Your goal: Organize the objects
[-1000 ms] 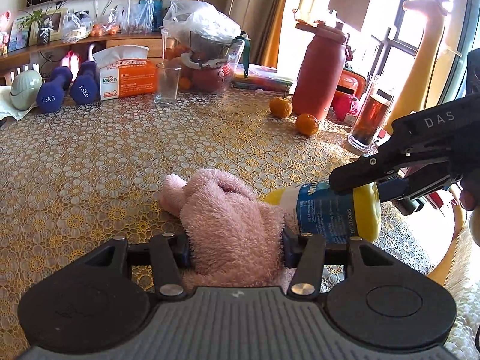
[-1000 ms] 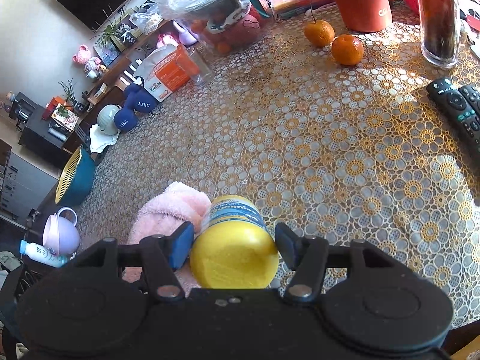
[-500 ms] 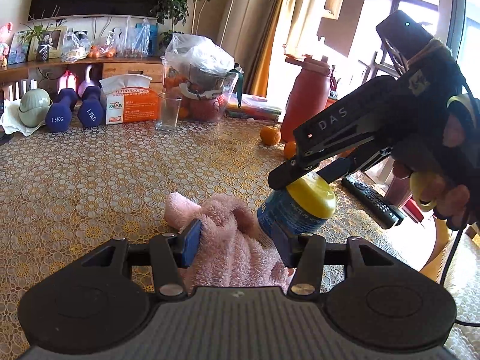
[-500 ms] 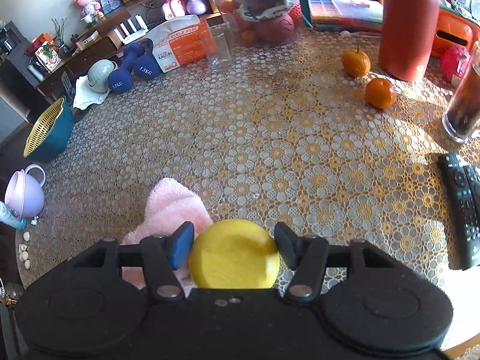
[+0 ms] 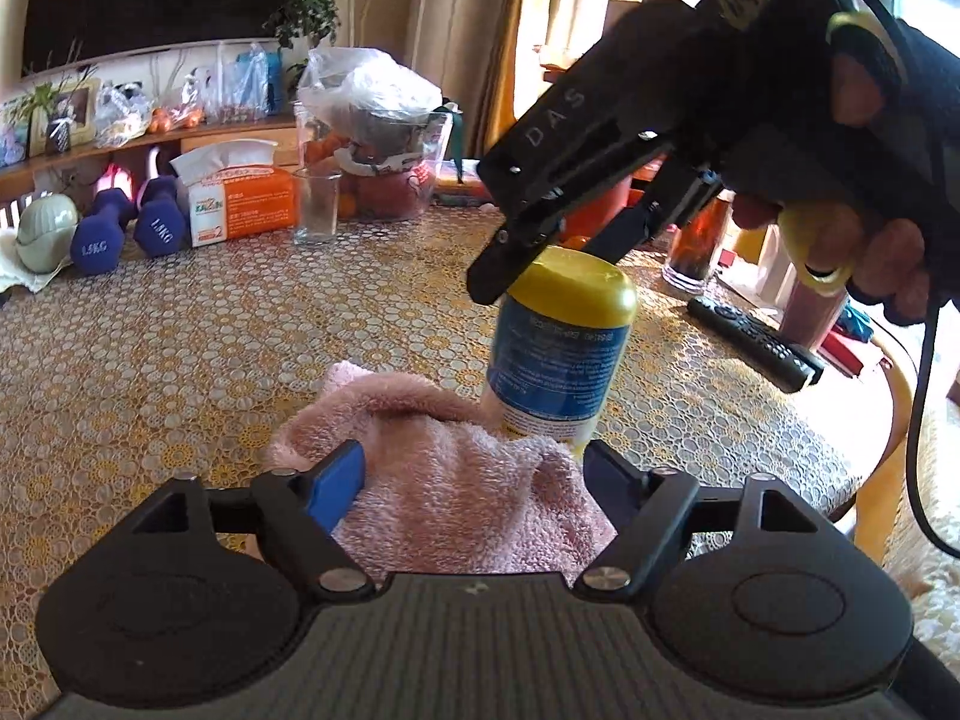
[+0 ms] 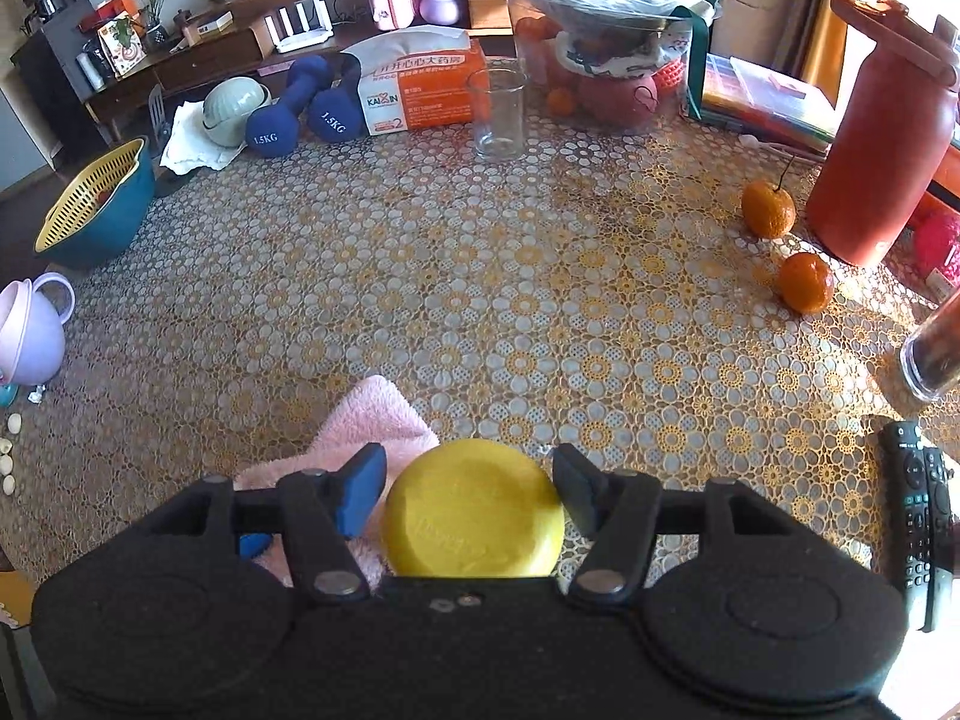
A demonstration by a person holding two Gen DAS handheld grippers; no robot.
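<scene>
A blue-labelled bottle with a yellow cap stands upright on the table, its base against a pink fluffy towel. My right gripper reaches over the bottle from above, with its fingers on either side of the yellow cap. A small gap shows at the left pad, so the jaws look open around the cap. My left gripper is open, its pads on either side of the towel and apart from it.
Two remotes lie at the right edge. Two oranges, a red flask, a dark drink glass, an empty glass, a tissue box, blue dumbbells and a bagged fruit bowl stand at the back.
The bottle went from lying on its side to standing upright under my right gripper. My left gripper let go of the towel and its jaws opened wider.
</scene>
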